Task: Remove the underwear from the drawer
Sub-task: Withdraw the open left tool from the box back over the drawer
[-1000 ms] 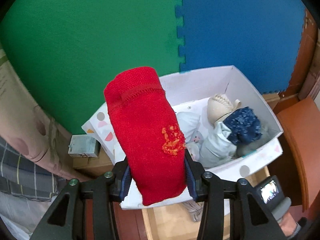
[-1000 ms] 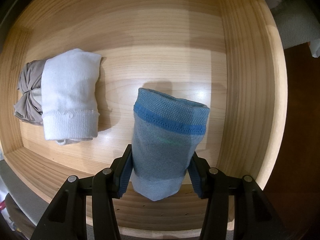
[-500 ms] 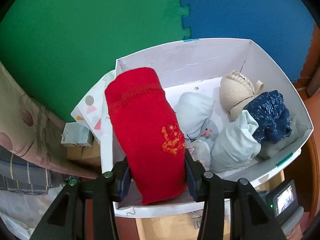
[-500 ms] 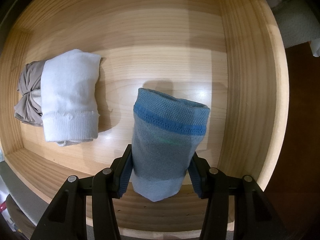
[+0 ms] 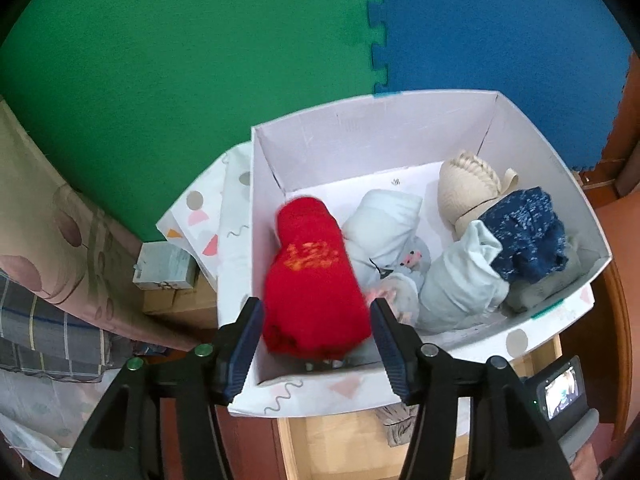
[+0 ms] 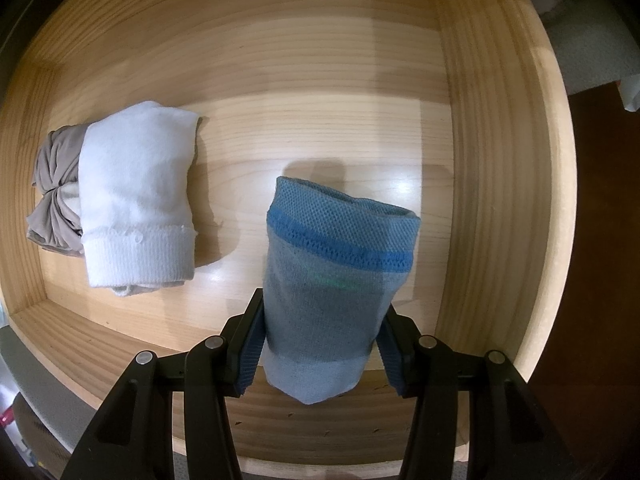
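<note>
In the left wrist view my left gripper is open above the white box. The red rolled underwear lies loose in the box's left end, free of the fingers. In the right wrist view my right gripper is shut on a rolled blue underwear and holds it above the wooden drawer. A white roll and a grey roll lie on the drawer floor at the left.
The box also holds pale blue rolls, a cream piece and a dark blue piece. A small carton sits left of the box. Green and blue foam mats lie behind. The right gripper's screen shows at lower right.
My left gripper moved over the box, opened and let the red roll drop into it. My right gripper has held the blue roll still above the drawer.
</note>
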The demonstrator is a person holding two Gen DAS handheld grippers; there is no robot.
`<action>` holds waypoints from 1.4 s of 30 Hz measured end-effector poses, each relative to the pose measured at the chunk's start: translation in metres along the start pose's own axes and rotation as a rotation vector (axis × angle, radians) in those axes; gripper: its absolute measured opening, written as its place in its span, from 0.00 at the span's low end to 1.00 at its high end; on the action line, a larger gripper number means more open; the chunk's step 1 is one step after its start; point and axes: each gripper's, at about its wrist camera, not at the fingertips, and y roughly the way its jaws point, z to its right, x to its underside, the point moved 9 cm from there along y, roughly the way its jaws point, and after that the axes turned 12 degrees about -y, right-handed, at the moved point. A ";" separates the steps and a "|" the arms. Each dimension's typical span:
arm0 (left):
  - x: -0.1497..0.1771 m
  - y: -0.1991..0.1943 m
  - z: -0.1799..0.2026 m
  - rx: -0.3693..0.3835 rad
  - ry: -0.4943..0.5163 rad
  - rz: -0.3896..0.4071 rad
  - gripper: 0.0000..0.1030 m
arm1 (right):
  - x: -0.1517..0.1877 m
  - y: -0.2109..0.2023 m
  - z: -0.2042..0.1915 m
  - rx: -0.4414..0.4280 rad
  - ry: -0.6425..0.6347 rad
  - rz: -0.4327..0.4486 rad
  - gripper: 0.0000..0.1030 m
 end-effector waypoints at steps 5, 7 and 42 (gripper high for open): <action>0.003 -0.026 -0.009 0.008 -0.015 0.039 0.56 | 0.000 -0.001 0.001 0.004 -0.002 0.001 0.47; 0.009 -0.036 -0.015 0.014 -0.024 0.043 0.56 | 0.001 -0.001 0.001 0.004 -0.002 0.000 0.47; 0.223 0.059 -0.052 0.066 -0.264 -0.147 0.56 | -0.001 -0.012 -0.013 0.038 -0.016 0.005 0.47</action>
